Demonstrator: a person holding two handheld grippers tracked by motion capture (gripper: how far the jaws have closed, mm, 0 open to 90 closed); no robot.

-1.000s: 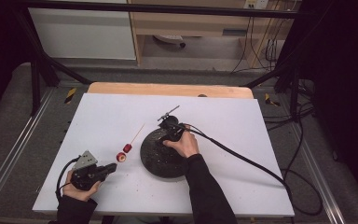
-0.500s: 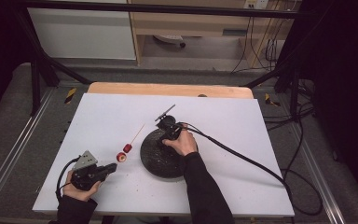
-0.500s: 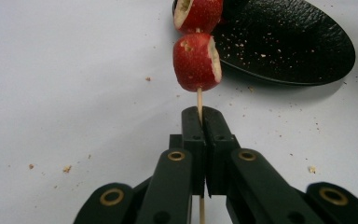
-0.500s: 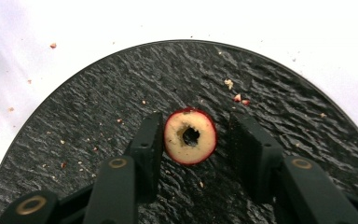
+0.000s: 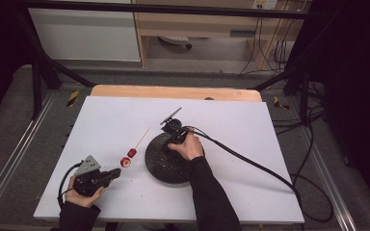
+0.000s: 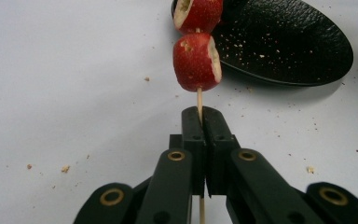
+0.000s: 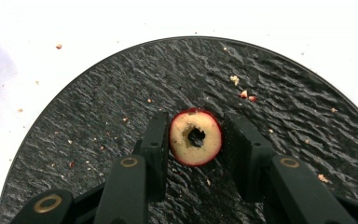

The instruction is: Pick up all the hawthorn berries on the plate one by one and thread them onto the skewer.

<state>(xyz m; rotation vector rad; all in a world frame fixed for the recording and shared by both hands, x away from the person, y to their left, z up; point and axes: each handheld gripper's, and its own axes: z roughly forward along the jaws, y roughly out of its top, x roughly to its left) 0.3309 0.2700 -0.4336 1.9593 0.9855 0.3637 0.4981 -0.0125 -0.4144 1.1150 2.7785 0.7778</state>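
**Two hand-held grippers, a fruit skewer and a black plate**

A white table [image 5: 250, 144] seen from above, with a person's forearms coming in from the bottom edge. A round black plate [image 5: 161, 166] with a rough, rippled surface lies near the middle of the table.

The left gripper [image 6: 200, 122], low at the left of the table, has its jaws pressed fully together on a thin wooden skewer [image 6: 199, 100]. In the left gripper view the stick rises from between the jaws and passes through two red fruit pieces [image 6: 196, 60], one above the other, each with its ends cut off to show pale flesh. The upper piece is cut off by the top edge of that view. From above, the skewer runs away from the left gripper across the bare table, just to the left of the plate, and its far end is bare.

The right gripper [image 7: 193, 140] is over the plate. Its jaws have just been closing around a third fruit piece [image 7: 196, 137], which lies on the plate with its pale cut face and hollowed centre towards the camera. The left jaw touches the fruit. A thin sliver of dark seems to remain at the right jaw, so a firm pinch cannot be confirmed.

Small crumbs are scattered on the plate and the table.
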